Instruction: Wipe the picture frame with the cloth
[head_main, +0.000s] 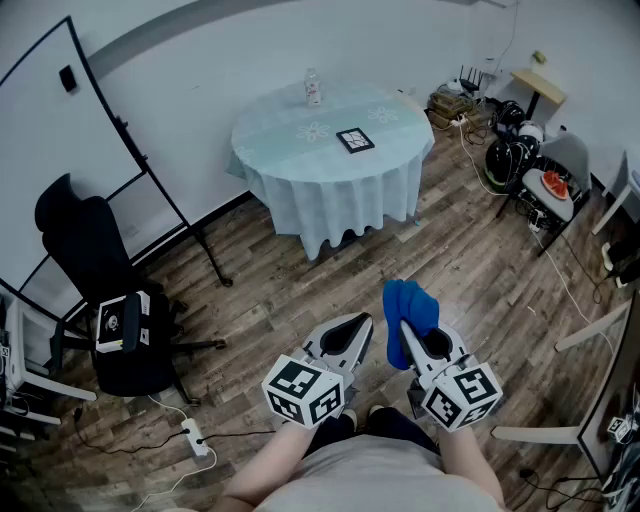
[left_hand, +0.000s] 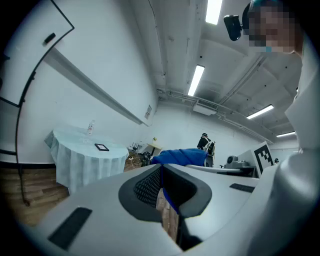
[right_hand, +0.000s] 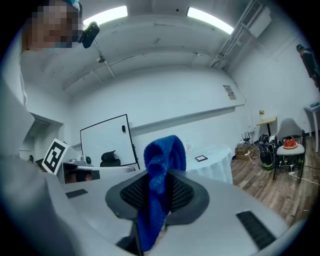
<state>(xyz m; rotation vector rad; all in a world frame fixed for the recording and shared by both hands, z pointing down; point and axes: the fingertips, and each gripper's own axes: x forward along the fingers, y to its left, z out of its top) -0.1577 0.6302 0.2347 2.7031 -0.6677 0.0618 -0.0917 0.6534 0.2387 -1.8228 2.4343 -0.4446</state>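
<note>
A small black picture frame (head_main: 354, 139) lies flat on a round table (head_main: 330, 175) draped in a pale blue-green cloth, far ahead of both grippers. It also shows small in the left gripper view as the frame (left_hand: 101, 147) and in the right gripper view as the frame (right_hand: 201, 158). My right gripper (head_main: 405, 328) is shut on a blue cloth (head_main: 407, 303), which sticks up between its jaws as a bunched cloth (right_hand: 162, 160). My left gripper (head_main: 352, 322) is held beside it, shut with nothing in it. Both hover over the wooden floor.
A plastic bottle (head_main: 313, 88) stands at the table's far side. A black office chair (head_main: 95, 260) holding a box and a whiteboard on a stand (head_main: 60, 120) are at the left. A power strip (head_main: 195, 437) lies on the floor. Cluttered chairs and cables (head_main: 540, 180) fill the right.
</note>
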